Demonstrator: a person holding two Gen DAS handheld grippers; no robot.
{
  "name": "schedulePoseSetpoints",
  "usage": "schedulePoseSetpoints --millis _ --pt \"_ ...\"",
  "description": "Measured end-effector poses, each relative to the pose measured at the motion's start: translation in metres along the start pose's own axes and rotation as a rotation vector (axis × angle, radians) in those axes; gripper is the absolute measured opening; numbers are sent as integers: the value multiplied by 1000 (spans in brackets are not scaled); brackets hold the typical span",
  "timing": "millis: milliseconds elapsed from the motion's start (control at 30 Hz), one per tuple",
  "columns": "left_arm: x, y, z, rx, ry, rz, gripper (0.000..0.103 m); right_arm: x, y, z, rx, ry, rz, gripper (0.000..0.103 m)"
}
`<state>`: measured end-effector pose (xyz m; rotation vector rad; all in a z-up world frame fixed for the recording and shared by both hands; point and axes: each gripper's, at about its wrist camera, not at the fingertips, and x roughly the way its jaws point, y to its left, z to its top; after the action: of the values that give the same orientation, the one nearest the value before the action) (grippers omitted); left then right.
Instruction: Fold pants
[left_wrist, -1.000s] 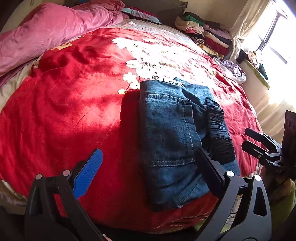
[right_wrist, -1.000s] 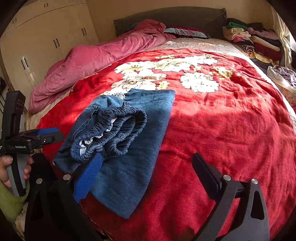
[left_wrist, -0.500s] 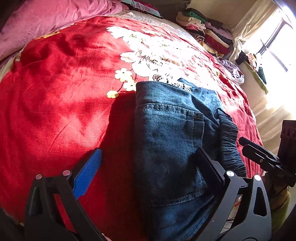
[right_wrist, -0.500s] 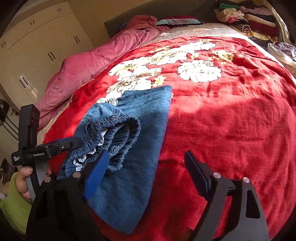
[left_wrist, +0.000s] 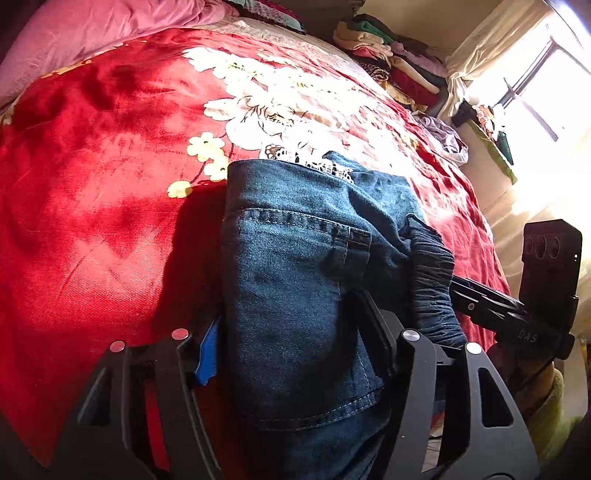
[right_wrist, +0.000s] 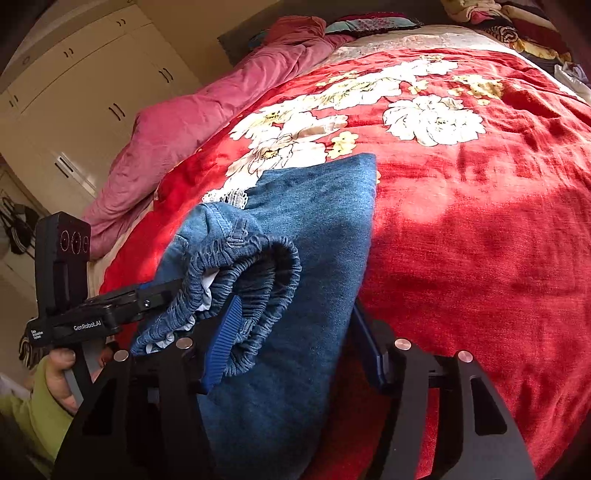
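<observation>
The folded jeans (left_wrist: 303, 295) sat at the near edge of the bed, on the red flowered blanket (left_wrist: 92, 206). My left claw (left_wrist: 291, 332) was wide open, straddling the denim, one finger at 9 o'clock, the other at 3. My right claw (right_wrist: 295, 332) was open too, over the elastic waistband (right_wrist: 255, 280), with nothing pinched yet.

pants (left_wrist: 295, 280): blue denim cloth — matt, coarse weave, stitched seams, gathered elastic waistband
blanket (left_wrist: 92, 221): red plush cloth, soft sheen, floral print
left gripper (left_wrist: 291, 343): matt black plastic, shiny metal rivets — one ribbed blue pad
quilt (right_wrist: 207, 122): pink cloth, crumpled, matt
</observation>
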<state>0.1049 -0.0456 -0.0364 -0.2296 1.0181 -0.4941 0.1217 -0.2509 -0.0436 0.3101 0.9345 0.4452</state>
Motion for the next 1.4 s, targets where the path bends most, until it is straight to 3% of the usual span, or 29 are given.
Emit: schedulePoseSetpoints --millis 233,300,400,500,700,1400 --pt "7 -5 2 21 -3 35 58 12 -2 3 -9 7 20 59" --pt "5 -8 0 19 -22 42 52 11 0 1 -23 2 20 55" --pt "2 -18 -5 61 -47 78 46 8 6 -3 -37 -13 55 35" --pt "-3 -25 -6 85 -59 93 39 2 16 -6 -75 -38 34 29" --pt "-12 -32 -4 87 -73 94 34 -10 34 -6 -136 -72 -7 28" --pt "-32 -42 26 89 -130 63 34 -27 53 27 -211 -142 -7 28"
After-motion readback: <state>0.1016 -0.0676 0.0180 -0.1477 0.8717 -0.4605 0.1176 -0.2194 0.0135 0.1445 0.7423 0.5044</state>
